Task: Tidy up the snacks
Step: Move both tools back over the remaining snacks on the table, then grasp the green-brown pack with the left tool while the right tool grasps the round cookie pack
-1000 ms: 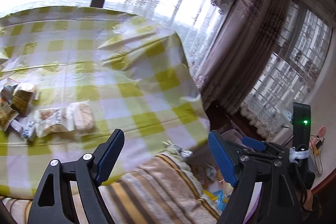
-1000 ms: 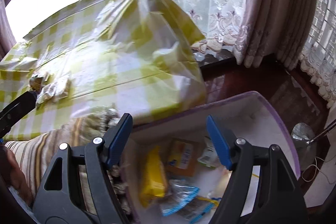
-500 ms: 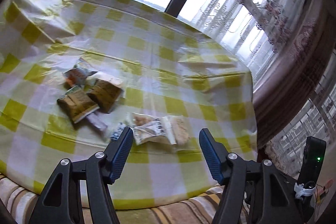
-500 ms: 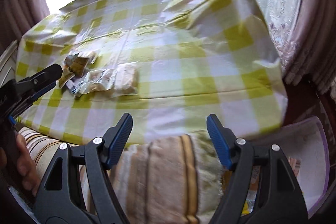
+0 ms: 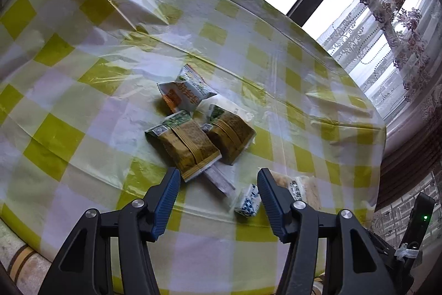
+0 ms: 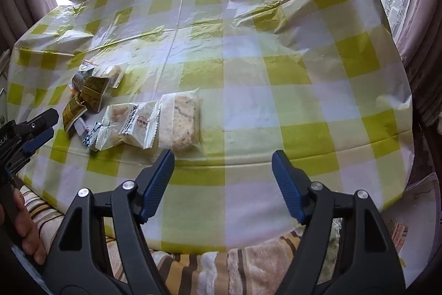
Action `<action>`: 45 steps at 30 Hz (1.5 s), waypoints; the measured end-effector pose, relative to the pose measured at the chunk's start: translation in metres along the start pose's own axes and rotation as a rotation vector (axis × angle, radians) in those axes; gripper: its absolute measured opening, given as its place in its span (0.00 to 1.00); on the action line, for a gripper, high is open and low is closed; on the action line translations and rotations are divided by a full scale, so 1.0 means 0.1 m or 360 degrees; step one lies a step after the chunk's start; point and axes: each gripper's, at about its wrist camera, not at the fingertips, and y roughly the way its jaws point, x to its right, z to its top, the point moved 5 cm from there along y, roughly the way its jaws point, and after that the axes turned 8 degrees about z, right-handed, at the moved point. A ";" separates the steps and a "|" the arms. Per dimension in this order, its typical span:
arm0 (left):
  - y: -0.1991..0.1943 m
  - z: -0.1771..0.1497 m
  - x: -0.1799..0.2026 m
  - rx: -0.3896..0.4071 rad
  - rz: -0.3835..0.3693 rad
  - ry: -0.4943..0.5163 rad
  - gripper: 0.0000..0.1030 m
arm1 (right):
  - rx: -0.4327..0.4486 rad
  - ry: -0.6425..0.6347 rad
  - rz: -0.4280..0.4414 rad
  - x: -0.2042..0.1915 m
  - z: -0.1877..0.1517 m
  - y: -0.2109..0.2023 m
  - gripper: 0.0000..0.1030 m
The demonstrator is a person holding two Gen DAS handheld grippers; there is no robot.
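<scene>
Brown pkts (image 5: 190, 147) lie diagonal, side by side; left claw (image 5: 218, 201) agape.

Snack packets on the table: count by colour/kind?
Brown-gold packets: 2
White-orange packet: 1
Blue-white small packet: 1
Clear cracker packs: 2
Clear pack at the far end of the pile: 1
Flat white sachet: 1
Total: 8 visible; the pile overlaps, so more may be hidden.

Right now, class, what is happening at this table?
A person holds a two-finger gripper in each hand over a table covered in a yellow checked cloth. Both the left gripper and the right gripper are open and empty. A cluster of wrapped snacks lies on the cloth: two brown packets, an orange-and-white packet and a clear-wrapped cake. Nothing is gripped yet.
</scene>
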 end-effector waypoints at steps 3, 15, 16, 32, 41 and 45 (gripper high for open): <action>0.06 0.04 -0.06 -0.0005 0.0025 -0.0014 0.57 | -0.0021 -0.0038 0.0001 -0.08 0.07 0.12 0.73; 0.29 0.15 -0.16 -0.0044 0.0050 -0.0078 0.57 | -0.0127 -0.0159 -0.0043 -0.31 0.17 0.56 0.73; 0.32 0.16 -0.16 -0.0051 0.0053 -0.0077 0.57 | -0.0124 -0.0158 -0.0040 -0.31 0.18 0.58 0.73; 0.62 0.31 0.08 0.0041 0.0383 0.0235 0.45 | -0.0013 -0.0132 -0.0081 -0.34 0.28 0.67 0.73; 0.49 0.28 -0.14 0.0033 0.0274 0.0125 0.27 | 0.0035 -0.0094 -0.0106 -0.28 0.23 0.59 0.63; 0.47 0.27 -0.15 0.0037 0.0248 0.0089 0.29 | 0.0052 -0.0078 -0.0114 -0.25 0.22 0.56 0.50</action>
